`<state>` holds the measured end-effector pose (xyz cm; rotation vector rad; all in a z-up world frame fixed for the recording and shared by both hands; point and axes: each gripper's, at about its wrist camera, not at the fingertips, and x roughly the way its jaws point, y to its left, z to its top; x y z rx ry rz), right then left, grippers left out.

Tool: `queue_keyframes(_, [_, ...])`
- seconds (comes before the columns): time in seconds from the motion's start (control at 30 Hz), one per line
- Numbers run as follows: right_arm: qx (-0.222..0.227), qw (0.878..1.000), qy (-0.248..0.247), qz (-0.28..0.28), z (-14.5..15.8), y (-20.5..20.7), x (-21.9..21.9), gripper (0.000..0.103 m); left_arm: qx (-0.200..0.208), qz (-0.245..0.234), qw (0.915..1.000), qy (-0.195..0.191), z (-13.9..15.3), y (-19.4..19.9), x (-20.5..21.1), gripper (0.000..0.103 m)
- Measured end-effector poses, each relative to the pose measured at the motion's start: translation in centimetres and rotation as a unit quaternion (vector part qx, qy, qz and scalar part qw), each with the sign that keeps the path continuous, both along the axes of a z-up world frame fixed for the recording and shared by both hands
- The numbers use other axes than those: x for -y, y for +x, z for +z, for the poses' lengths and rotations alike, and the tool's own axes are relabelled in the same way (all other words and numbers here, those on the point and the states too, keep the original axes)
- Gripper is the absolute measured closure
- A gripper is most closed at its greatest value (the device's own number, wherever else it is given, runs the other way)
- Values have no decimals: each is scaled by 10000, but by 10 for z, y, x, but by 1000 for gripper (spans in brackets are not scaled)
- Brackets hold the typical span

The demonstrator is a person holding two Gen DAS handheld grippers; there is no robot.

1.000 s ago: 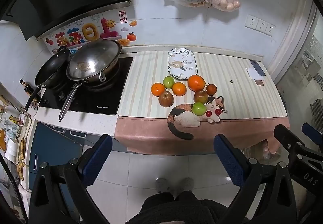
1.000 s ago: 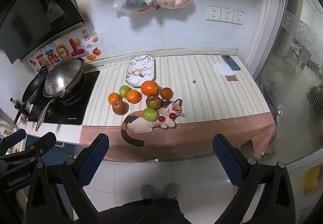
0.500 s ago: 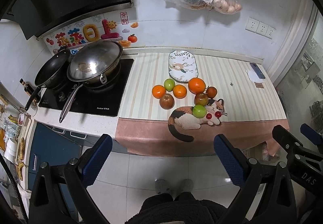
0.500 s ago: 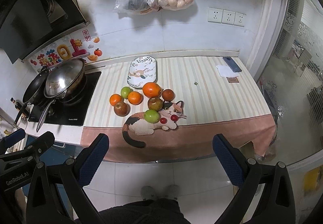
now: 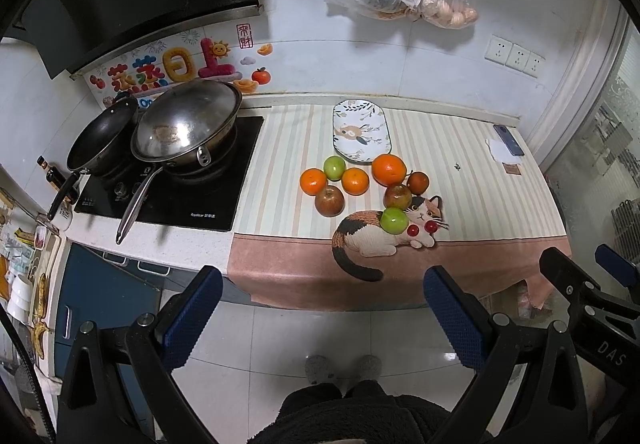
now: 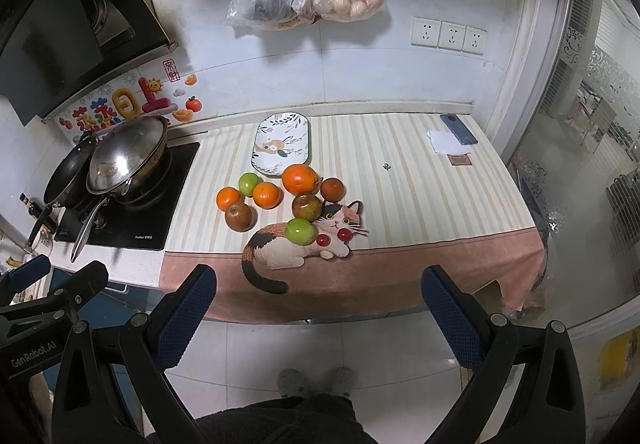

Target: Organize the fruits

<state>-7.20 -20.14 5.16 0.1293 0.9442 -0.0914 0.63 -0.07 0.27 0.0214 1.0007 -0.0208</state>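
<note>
left gripper (image 5: pixel 320 304), right gripper (image 6: pixel 320 302): both spread wide, empty. fruits (image 5: pixel 360 188) clustered on counter, beside oval plate (image 5: pixel 361 132).

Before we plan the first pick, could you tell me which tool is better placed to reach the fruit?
Marginally the left tool: the fruit cluster sits nearly centred ahead of it. Both tools are open, empty, off the counter.

Ahead of the wide-spread fingers (image 5: pixel 192 318), well apart from them, fruit lies clustered loose on the striped cloth: a large orange (image 5: pixel 389 169), two smaller oranges (image 5: pixel 313 181), two green apples (image 5: pixel 394 220), two reddish apples (image 5: pixel 329 201) and two cherry tomatoes (image 5: pixel 413 231). An empty oval plate (image 5: pixel 361 132) lies just beyond.
</note>
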Motion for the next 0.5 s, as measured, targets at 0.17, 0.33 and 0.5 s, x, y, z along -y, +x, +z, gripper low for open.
queue_keyframes(0.17, [4,10000,12,9,1,-1,0,0,-2,5,10000,13,0,0,3,0])
queue_keyframes(0.33, [-3,10000,15,12,1,0,-1,0,7,0,10000,28,3,1,8,0])
queue_keyframes(0.5, [-1,10000,12,9,1,0,-1,0,9,11,10000,14,4,0,8,0])
